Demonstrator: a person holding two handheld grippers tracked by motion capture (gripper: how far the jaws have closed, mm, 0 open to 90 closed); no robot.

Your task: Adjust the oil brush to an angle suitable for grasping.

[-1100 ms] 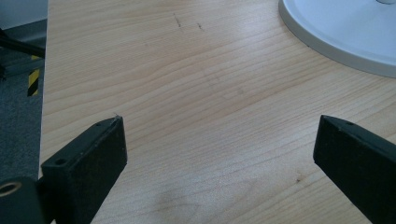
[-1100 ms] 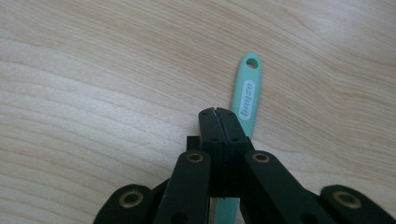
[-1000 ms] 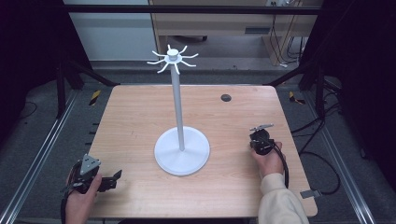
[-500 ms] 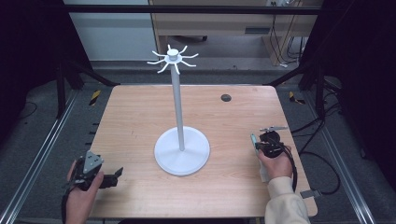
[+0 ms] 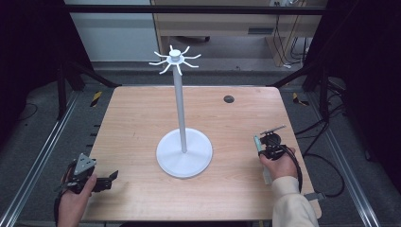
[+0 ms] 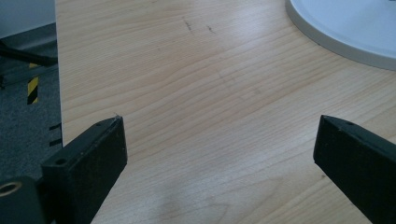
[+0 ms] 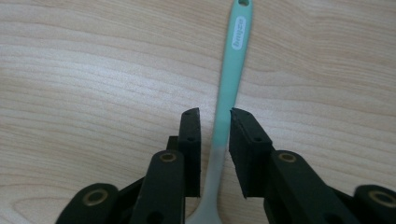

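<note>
Right gripper view | right claw (image 7: 215, 114) jaws just been opening, slightly parted astride slim mint-green plastic spoon handle (image 7: 229, 84), flat on wooden bench (image 7: 93, 70) | likely light, stiff, slick; pinch mid-handle | left claw (image 6: 219, 140) spread, empty

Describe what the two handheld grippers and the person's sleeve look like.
Both grippers have black blocky jaws with brass-coloured pivot pins. The left gripper carries a grey three-cornered plate on top. The right gripper trails a black cable, and that arm wears a cream sleeve.
</note>
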